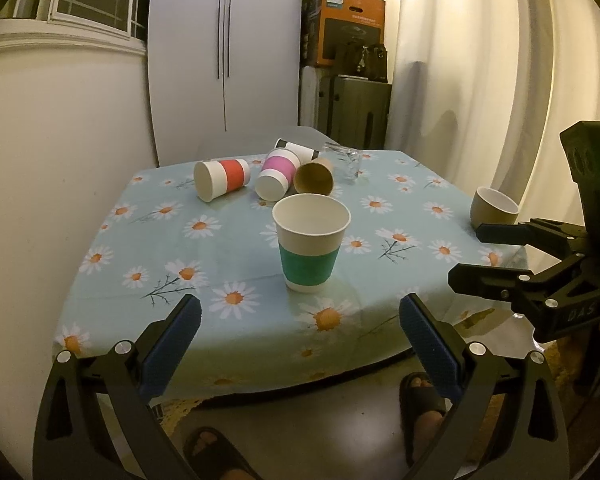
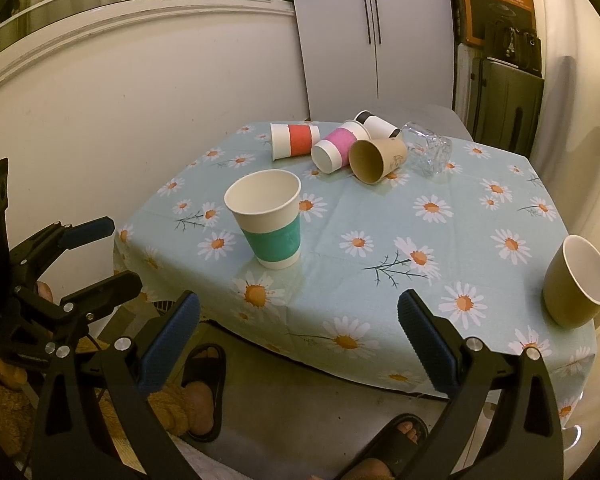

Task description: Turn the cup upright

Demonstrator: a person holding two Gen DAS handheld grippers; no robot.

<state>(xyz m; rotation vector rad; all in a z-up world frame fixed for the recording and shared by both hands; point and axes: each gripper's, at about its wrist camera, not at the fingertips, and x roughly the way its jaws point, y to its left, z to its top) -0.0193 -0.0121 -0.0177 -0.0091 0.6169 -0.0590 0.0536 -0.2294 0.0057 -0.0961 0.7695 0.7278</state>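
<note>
A white paper cup with a green band (image 1: 310,246) (image 2: 269,220) stands upright near the table's front. Behind it lie several tipped cups: a red-banded one (image 1: 222,178) (image 2: 294,140), a pink-banded one (image 1: 278,174) (image 2: 338,146), a brown one (image 1: 314,177) (image 2: 376,159), a black-and-white one (image 1: 298,149) (image 2: 376,123) and a clear glass (image 1: 346,162) (image 2: 430,152). My left gripper (image 1: 300,330) is open and empty, just short of the green cup. My right gripper (image 2: 298,328) is open and empty over the table's front edge; it also shows in the left wrist view (image 1: 470,254).
An olive mug (image 1: 494,208) (image 2: 578,286) stands upright at the table's right edge. The daisy tablecloth (image 1: 228,248) (image 2: 380,216) covers the table. The person's sandalled feet (image 2: 202,392) are below the front edge. A wardrobe (image 1: 224,52) and stacked boxes (image 1: 350,24) stand behind.
</note>
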